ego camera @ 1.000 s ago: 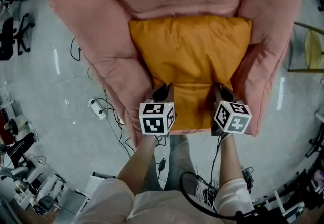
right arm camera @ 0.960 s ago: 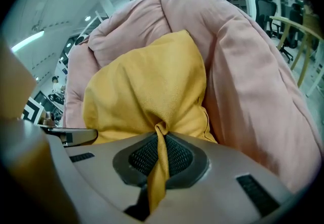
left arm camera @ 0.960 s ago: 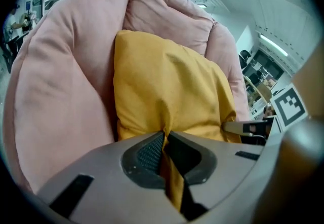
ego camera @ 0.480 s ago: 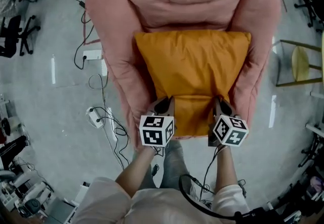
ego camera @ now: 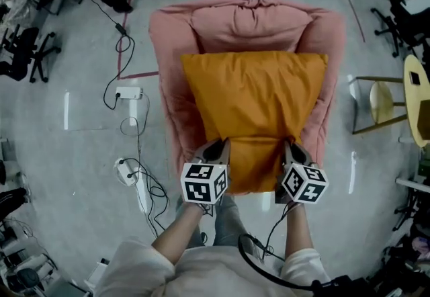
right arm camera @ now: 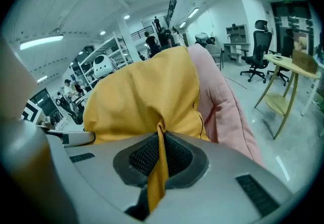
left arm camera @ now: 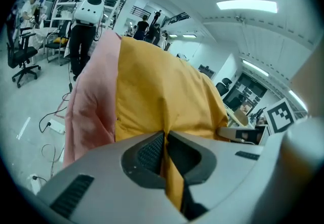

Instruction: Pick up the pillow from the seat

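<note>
Orange pillow (ego camera: 252, 107), creased at its 6 o'clock edge, where the left gripper (ego camera: 217, 149) and the right gripper (ego camera: 293, 150) each pinch the cloth. It hides most of the seat (ego camera: 171, 114).

So the pillow (ego camera: 252, 111) is a big mustard-orange square, puffy and creased. It's spread over the middle of the pink padded seat (ego camera: 171, 114), between the arms, with its far edge up by the backrest. Its near edge is bunched into two folds, one pinched in the left gripper (ego camera: 216, 149) and one in the right gripper (ego camera: 293, 151).
</note>
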### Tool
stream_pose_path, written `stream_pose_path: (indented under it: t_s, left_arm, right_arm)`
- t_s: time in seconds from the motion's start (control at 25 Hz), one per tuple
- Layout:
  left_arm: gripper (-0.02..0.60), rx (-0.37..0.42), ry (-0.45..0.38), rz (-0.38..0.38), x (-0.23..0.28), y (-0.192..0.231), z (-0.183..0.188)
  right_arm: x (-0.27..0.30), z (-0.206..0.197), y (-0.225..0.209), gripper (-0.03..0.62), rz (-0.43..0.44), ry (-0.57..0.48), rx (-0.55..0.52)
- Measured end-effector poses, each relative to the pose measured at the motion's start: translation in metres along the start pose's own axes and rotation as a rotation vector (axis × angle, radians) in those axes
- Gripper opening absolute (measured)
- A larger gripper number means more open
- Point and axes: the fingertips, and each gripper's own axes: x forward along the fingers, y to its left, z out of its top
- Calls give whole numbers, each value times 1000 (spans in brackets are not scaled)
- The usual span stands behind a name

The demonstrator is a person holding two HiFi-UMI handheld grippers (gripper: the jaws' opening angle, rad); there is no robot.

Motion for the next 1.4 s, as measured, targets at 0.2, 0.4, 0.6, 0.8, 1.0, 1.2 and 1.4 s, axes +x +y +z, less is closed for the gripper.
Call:
stream_pose_path:
  t_s: [0.2, 0.4, 0.6, 0.8, 1.0, 1.2, 1.4]
  left_arm:
    - [21, 14, -55, -18, -49, -3, 24]
    - [21, 30, -97, -52, -101, 3, 37]
    - [21, 77, -113, -117, -146, 2, 42]
    - [22, 116, -114, -176, -181, 7, 35]
    - [21, 161, -93, -234, -202, 14, 22]
    - [22, 210, -71, -289, -217, 9, 12]
    - [21, 241, -39, -326, -227, -3, -3]
  right_arm:
    - [-36, 15, 37, 35, 8, -48, -8]
    - [-71, 19, 81, 35, 15, -101, -16]
    - [-110, 12, 114, 35, -22, -153, -2]
    - [-142, -9, 142, 35, -68, -196, 16]
    - [-164, -38, 161, 35, -130, -232, 61]
    - [-186, -65, 170, 35, -184, -242, 104]
    - [-210, -86, 170, 35, -223, -248, 128]
